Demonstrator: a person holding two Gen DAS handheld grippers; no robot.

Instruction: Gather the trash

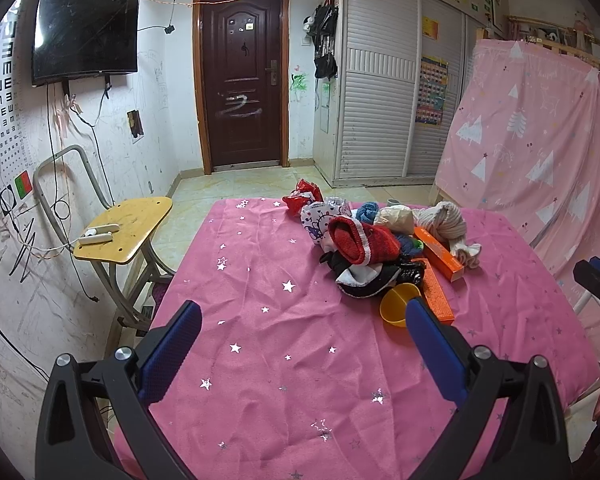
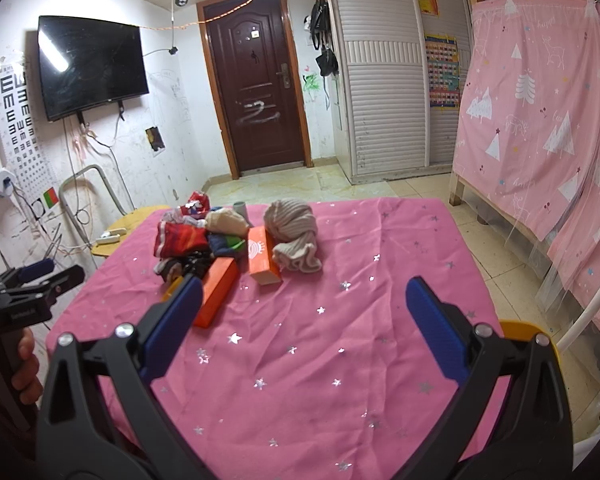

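Left gripper (image 1: 303, 308) and right gripper (image 2: 304, 286) spread wide, above pink tablecloth (image 1: 284, 320)

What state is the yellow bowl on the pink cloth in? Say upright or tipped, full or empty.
Tilted, not flat: the small yellow plastic bowl leans with its opening angled upward and looks empty.

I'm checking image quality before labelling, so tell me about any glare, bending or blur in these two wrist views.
Left wrist view: a ceiling light streaks glare across the TV, and the door frame bows from fisheye distortion; corners are vignetted black. Right wrist view: the same glare on the TV, the wardrobe lines curve, and the pile is sharp, not blurred.
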